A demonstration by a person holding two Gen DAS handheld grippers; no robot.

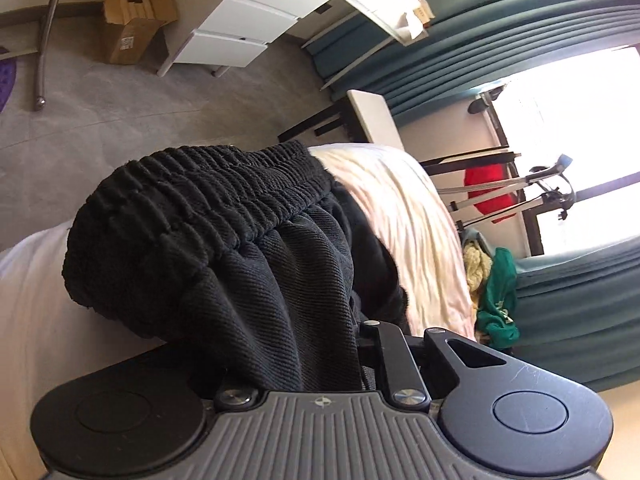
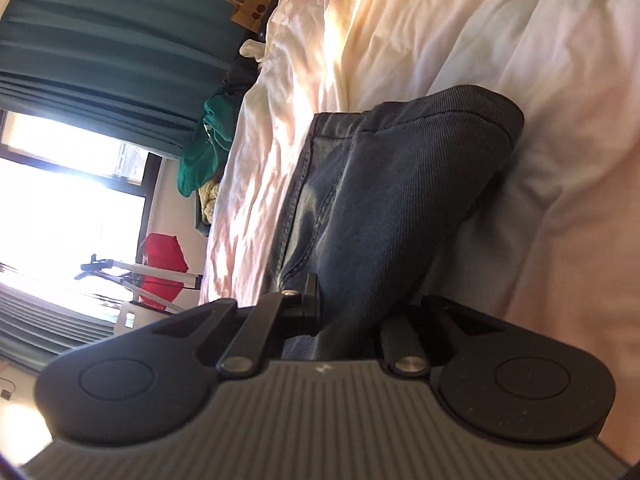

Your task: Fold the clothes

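A pair of black pants (image 1: 248,264) with a ribbed elastic waistband (image 1: 200,196) fills the left wrist view. My left gripper (image 1: 320,352) is shut on the pants just below the waistband; the cloth hides its fingertips. In the right wrist view the same dark pants (image 2: 384,200) show a stitched hem edge (image 2: 298,192). My right gripper (image 2: 340,312) is shut on that end of the pants, with cloth bunched between its fingers. The pants hang over a bed with white sheets (image 2: 520,20).
A crumpled cream duvet (image 1: 408,216) lies on the bed. Green clothes (image 1: 500,300) and a red item (image 1: 486,192) sit near the teal curtains (image 1: 520,32) and window. A white drawer unit (image 1: 244,28) and cardboard box (image 1: 134,20) stand on the grey floor.
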